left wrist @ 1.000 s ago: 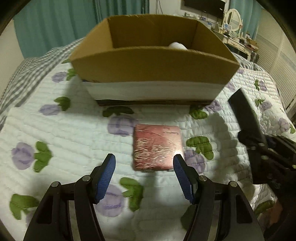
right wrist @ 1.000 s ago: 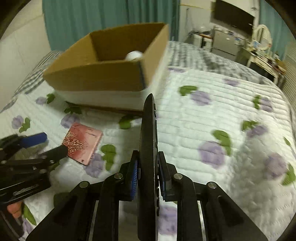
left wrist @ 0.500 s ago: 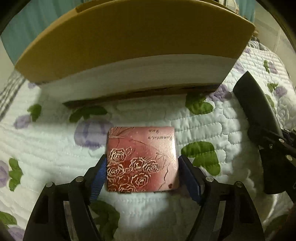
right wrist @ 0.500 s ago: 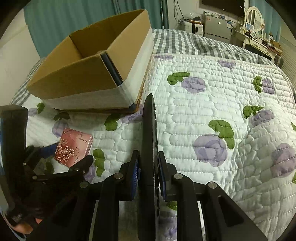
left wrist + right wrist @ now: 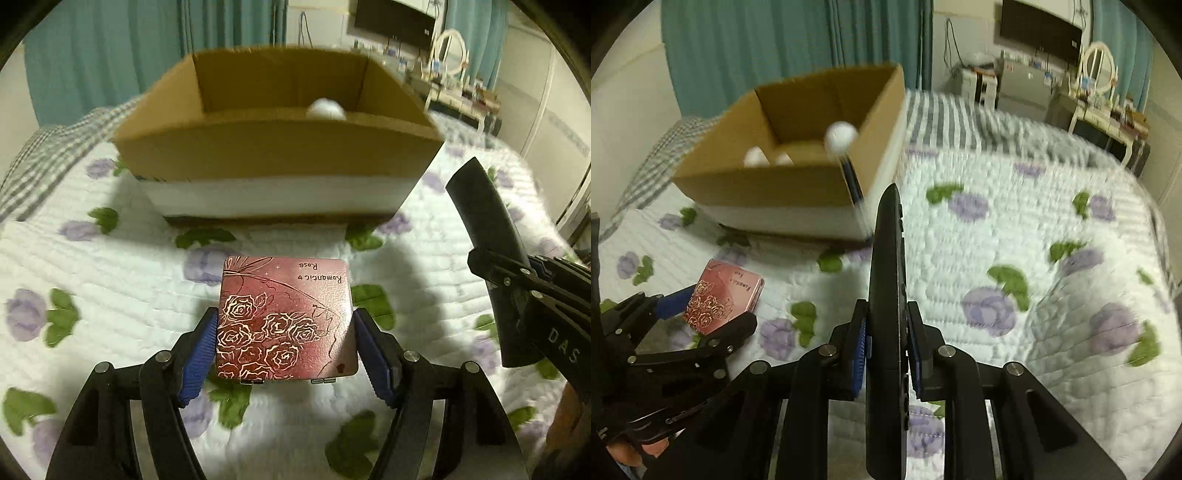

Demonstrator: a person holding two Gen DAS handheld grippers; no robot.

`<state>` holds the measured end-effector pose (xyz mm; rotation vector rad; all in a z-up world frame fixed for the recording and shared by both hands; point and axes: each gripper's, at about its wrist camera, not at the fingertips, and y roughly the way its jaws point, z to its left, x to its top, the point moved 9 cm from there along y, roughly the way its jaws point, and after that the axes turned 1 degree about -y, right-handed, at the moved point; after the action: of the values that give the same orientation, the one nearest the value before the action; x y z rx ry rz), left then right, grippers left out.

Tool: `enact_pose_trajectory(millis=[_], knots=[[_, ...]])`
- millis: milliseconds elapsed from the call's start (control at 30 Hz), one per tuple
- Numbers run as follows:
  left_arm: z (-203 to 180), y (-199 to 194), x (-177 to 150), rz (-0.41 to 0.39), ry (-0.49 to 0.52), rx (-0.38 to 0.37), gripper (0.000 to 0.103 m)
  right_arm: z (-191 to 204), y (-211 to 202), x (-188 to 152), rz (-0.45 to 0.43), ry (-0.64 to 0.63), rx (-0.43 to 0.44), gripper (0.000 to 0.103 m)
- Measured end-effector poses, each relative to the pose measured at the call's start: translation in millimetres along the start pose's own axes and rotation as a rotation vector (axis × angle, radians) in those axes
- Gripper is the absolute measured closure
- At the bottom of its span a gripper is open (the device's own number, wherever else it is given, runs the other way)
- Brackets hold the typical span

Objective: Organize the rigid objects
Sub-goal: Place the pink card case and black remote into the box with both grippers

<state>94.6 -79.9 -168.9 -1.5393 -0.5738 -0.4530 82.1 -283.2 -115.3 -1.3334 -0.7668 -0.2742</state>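
Left gripper: the left gripper [image 5: 284,347] sat at the lower centre of the left wrist view; its jaws were closing, with the blue pads [image 5: 197,354] against both sides of the tin
Tin: a flat dark-red metal tin with embossed roses and the words "Romantic Rose" [image 5: 286,317] was between those pads; in the right wrist view it appeared at lower left, raised clear of the quilt [image 5: 724,301]
Right gripper: the right gripper [image 5: 886,354] stood clamped narrowly on a long black plastic remote control [image 5: 886,295]; the remote stood on edge and projected forward toward the centre of the frame
Box: an open brown cardboard box with a white lower band [image 5: 280,166] occupied the upper centre; it rested on the quilt beyond the tin
Box contents: white round balls [image 5: 841,136] lay inside; three were visible from the right wrist view
Surface: a white quilted bedspread with purple flowers and green leaves [image 5: 1015,258] covered the bed
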Motion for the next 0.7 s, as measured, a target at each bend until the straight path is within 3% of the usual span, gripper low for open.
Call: enact_pose_trajectory(millis=[167,333,533,700], knots=[[0,-53,15,-0.102,-0.033,-0.035,0.031,5,-33,24,-0.066,-0.005,0.038,0.084],[-2,-95,62,-0.205,-0.015,-0.055,0.031,17,-60,65,-0.135,-0.054,0.059,0.084],[9,-101,122,-0.271,0.002,-0.042,0.031,38,-60,128,-0.195,-0.121,0.110,0.084],[25,-79,173,-0.302,0.016,0.010,0.031,43,-33,171,-0.217,-0.123,0.145,0.084]])
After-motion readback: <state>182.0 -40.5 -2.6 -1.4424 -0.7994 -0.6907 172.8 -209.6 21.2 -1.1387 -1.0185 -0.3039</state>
